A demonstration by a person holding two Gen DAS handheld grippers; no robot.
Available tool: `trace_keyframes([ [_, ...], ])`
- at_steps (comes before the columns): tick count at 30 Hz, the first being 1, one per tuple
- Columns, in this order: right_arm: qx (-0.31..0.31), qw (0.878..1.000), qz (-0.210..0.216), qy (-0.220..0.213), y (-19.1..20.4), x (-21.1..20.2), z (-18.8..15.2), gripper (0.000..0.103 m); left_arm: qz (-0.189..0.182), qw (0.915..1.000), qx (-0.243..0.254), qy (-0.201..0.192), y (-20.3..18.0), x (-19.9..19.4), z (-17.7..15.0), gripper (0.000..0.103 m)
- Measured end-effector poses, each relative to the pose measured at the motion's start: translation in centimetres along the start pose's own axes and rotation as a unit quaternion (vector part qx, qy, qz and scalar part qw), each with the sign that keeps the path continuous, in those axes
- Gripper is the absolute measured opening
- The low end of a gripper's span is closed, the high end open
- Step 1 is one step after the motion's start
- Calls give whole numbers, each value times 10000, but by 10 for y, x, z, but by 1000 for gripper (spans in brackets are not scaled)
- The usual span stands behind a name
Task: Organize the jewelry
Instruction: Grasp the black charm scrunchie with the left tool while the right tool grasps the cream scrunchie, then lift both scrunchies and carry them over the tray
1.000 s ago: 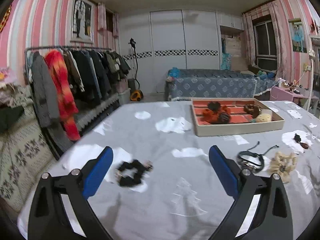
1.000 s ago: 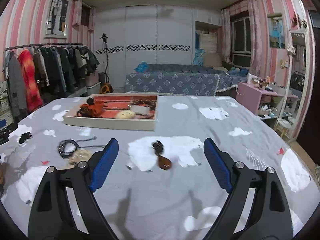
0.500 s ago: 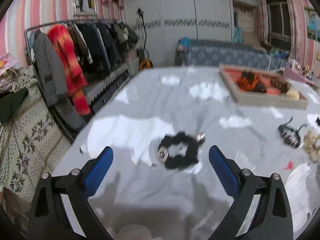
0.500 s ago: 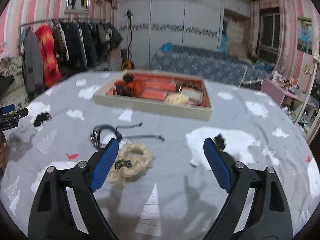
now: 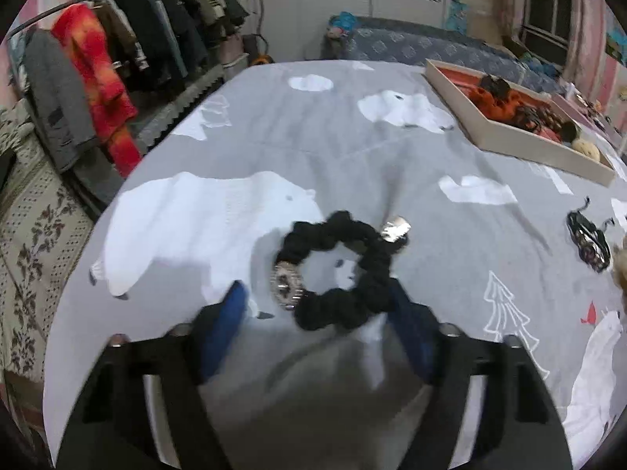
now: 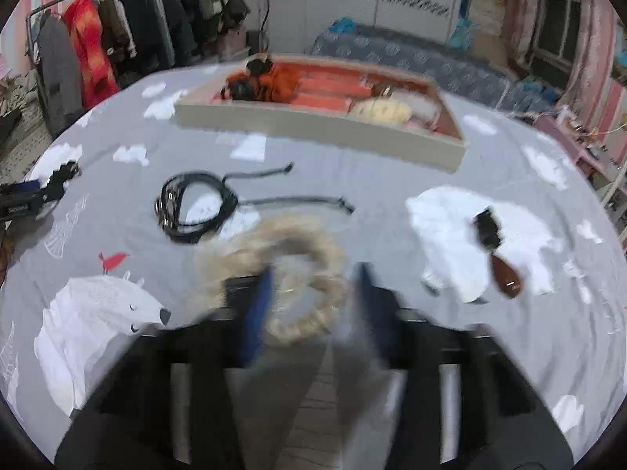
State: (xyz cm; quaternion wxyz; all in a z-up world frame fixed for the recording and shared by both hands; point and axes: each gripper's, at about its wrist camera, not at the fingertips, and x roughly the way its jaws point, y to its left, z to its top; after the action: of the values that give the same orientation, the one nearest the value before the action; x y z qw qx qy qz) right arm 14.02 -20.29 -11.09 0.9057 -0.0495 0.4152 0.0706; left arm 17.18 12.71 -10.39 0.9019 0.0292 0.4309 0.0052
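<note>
A black scrunchie (image 5: 345, 270) with silver charms lies on the grey bedspread. My left gripper (image 5: 317, 301) is open, its blue fingers (image 5: 227, 313) on either side of the scrunchie's near part. A cream fluffy scrunchie (image 6: 290, 274) lies in the right wrist view. My right gripper (image 6: 313, 286) is open and blurred, its fingers (image 6: 258, 305) straddling the scrunchie's near right part. The beige tray (image 6: 313, 125) with an orange lining holds several hair pieces; it also shows in the left wrist view (image 5: 505, 137).
A black cord bracelet (image 6: 196, 203) lies left of the cream scrunchie and also shows in the left wrist view (image 5: 588, 239). A brown hair clip (image 6: 497, 258) lies to the right. A clothes rack (image 5: 117, 58) stands beyond the bed's left edge.
Both grippers have dropped and moved forward onto their scrunchies, and their jaws have narrowed. Each scrunchie now sits between the fingers.
</note>
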Motion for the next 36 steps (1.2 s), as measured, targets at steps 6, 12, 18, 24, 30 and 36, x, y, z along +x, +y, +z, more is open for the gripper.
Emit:
trace_keyframes([
  [6,57,9997,217,-93,-3,-3,0,10,60,9994,300,-154,-13,-6,-1,23],
  [12,84,9988,242,-407,-6,-18,1,8,143,9976,313,-600,-19,-29,-2,17],
  [18,203,9962,219,-820,-24,-50,6,8,91,9951,393,-903,-42,-62,10,17],
  [24,380,9916,103,-1230,-60,-89,10,8,-79,9883,518,-1429,-86,-103,32,17],
  [30,549,9863,-124,-1550,-101,-122,10,8,-382,9790,615,-1905,-146,-133,57,17],
  [36,772,9810,-371,-1741,-137,-145,2,8,-742,9727,783,-2057,-198,-144,68,17],
])
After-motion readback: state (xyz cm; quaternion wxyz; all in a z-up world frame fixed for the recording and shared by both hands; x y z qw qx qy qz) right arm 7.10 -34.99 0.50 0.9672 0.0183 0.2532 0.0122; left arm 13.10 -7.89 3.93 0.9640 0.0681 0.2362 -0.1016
